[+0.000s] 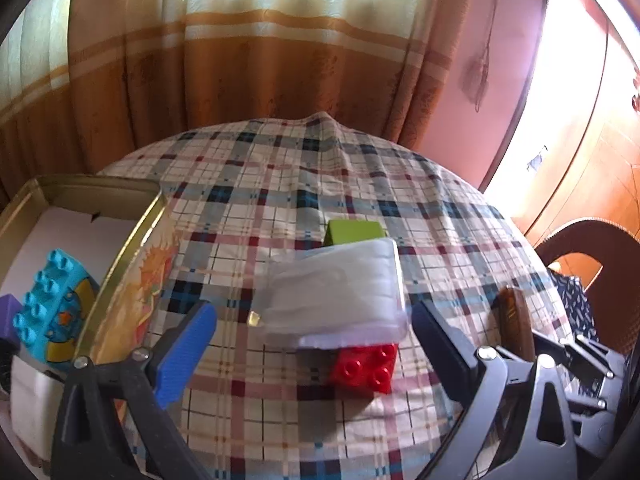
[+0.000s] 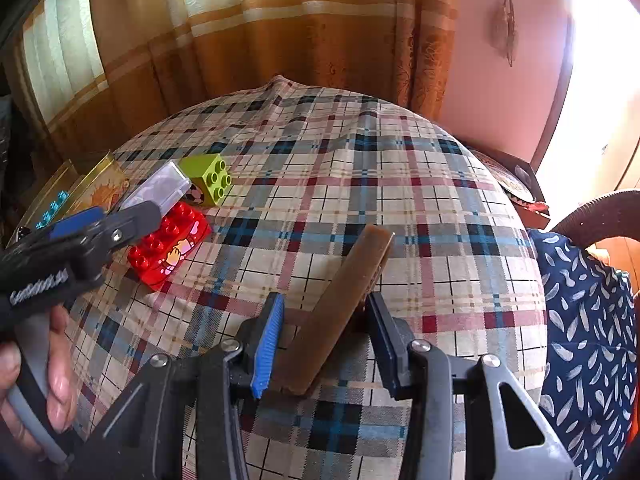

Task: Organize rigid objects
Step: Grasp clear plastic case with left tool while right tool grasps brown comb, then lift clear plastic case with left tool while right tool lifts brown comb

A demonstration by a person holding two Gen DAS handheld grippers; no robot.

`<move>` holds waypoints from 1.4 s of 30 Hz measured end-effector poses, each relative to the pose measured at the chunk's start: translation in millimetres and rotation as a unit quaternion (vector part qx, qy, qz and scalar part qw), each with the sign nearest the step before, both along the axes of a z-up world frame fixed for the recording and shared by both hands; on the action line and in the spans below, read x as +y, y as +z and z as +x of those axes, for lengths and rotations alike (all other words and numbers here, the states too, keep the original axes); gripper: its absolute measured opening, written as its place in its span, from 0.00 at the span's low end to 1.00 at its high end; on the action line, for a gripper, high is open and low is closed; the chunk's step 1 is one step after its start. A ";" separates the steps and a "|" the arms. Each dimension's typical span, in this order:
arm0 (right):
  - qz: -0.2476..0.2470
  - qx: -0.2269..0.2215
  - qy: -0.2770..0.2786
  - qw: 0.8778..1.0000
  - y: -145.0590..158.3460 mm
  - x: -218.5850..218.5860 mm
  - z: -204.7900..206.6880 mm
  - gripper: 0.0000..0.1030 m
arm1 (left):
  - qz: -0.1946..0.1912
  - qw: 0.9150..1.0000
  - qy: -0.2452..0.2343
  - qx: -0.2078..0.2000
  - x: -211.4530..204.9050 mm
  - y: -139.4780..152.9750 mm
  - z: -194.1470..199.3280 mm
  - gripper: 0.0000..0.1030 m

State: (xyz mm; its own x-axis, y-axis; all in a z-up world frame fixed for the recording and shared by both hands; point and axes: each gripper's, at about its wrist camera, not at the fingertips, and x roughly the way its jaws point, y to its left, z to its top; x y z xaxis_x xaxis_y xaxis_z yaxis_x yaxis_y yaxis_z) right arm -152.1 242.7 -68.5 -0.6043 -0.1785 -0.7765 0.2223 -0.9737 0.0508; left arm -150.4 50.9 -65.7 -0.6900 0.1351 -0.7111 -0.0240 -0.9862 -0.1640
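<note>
The left gripper point(image 1: 312, 344) has its fingers spread wide apart, holding nothing. Between them, a bit ahead, lies a clear flat plastic box point(image 1: 340, 296). It rests partly on top of a red plastic building block point(image 1: 366, 366) that sits on the checked cloth of the desk point(image 1: 280, 168). Just past the clear box stands a green plastic block point(image 1: 354, 232). Outside the left finger is a gold cardboard box point(image 1: 120, 264) with a blue studded toy block point(image 1: 48, 300) inside.

The right gripper point(image 2: 326, 340) also has its fingers spread open. A long flat brown comb point(image 2: 340, 304) lies slanted on the cloth between them, not pinched
</note>
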 end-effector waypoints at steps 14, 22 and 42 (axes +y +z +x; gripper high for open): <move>0.009 0.005 0.012 1.000 0.2 -6.1 2.0 0.29 | -0.017 0.999 0.006 0.033 1.3 1.3 6.8 0.80; 0.002 0.006 0.017 1.000 0.6 -6.7 3.1 0.22 | -0.036 0.996 0.019 0.077 -2.1 14.9 25.2 0.80; -0.016 0.034 0.035 0.999 8.3 -7.8 12.1 0.18 | -0.065 0.988 0.029 0.139 -2.0 35.5 66.4 0.80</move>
State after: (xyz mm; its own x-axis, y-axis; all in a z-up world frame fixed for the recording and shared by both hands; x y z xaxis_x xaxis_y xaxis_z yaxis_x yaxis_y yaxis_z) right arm -139.9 234.9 -60.2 -0.6408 -0.2463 -0.7271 0.2944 -0.9536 0.0635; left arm -84.0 48.9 -30.2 -0.8651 0.0109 -0.5015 0.0059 -0.9995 -0.0318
